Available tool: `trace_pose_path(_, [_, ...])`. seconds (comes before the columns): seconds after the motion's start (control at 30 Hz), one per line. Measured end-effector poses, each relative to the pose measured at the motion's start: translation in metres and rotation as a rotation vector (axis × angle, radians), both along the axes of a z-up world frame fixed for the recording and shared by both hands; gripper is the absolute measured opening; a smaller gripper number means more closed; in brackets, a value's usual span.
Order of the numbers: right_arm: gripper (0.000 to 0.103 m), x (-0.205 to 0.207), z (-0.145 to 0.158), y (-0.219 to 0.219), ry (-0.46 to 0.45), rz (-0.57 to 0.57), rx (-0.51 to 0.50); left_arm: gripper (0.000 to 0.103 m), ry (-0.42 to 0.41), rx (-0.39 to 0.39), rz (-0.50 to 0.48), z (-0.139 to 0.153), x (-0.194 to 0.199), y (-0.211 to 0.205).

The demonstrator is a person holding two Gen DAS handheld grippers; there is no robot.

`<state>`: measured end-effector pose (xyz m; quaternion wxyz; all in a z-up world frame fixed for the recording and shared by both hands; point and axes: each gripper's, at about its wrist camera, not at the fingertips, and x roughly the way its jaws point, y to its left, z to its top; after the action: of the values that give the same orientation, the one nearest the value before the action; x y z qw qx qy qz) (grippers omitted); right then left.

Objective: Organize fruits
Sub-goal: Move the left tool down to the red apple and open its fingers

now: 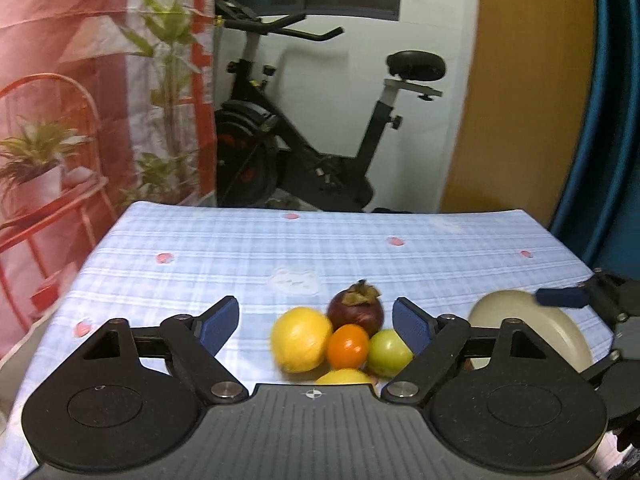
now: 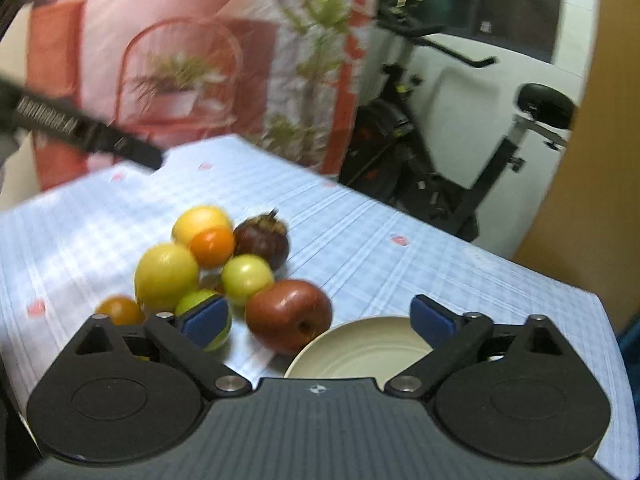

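The left gripper point(image 1: 316, 322) has its jaws spread wide and grasps nothing. Both blue pads point(image 1: 218, 326) stand clear of the fruit, and the tool tilts down toward the table point(image 1: 200, 248). Between the jaws, closer to the right pad, sits a tight cluster: a large lemon point(image 1: 301, 339), a small orange point(image 1: 348, 346) touching it, a green fruit point(image 1: 389, 352) just beside the right pad, and a dark mangosteen point(image 1: 356, 308) behind them (its dry calyx points up). A second yellow fruit point(image 1: 345, 378) peeks over the gripper body, mostly hidden. Outside the right jaw lies a cream plate point(image 1: 560, 332), with the other gripper's pad above its far rim.

The right gripper point(image 2: 320, 320) is likewise released, jaws wide, nothing pinched, also angled downward and rolled so the table looks slanted. Between its jaws are a red apple point(image 2: 289, 315), nearer the left pad, and the plate point(image 2: 360, 350), nearer the right pad and apart from the pads. The left pad overlaps a green fruit point(image 2: 196, 300) in view; whether they touch I cannot tell. Beyond the left jaw the rest of the pile gathers: two yellow fruits point(image 2: 166, 276), an orange point(image 2: 212, 246), another green one point(image 2: 247, 279) and the mangosteen point(image 2: 262, 242). Outside the left jaw a further orange fruit point(image 2: 120, 310) sits alone. Far off stands an exercise bike point(image 2: 460, 148).
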<state>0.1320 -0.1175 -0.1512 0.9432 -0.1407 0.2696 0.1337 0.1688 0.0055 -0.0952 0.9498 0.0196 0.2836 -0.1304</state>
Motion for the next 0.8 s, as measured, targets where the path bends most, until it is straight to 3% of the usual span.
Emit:
trace_pose_path(0.17, [0.090, 0.016, -0.013, 0.009, 0.027, 0.103, -0.100, 0.083, 0.004, 0.003, -0.044, -0.009, 0.008, -0.014])
trace_pose_path(0.33, [0.088, 0.038, -0.025, 0.009, 0.079, 0.165, -0.106, 0.079, 0.035, 0.018, -0.110, -0.016, 0.017, -0.029])
trace_pose_path(0.7, [0.084, 0.063, -0.044, -0.013, 0.141, 0.156, 0.060, 0.063, 0.139, 0.002, -0.265, -0.037, 0.033, -0.066])
trace_pose_path(0.8, [0.076, 0.067, -0.045, -0.014, 0.163, 0.184, 0.087, 0.063, 0.172, -0.009, -0.300, -0.046, 0.037, -0.074])
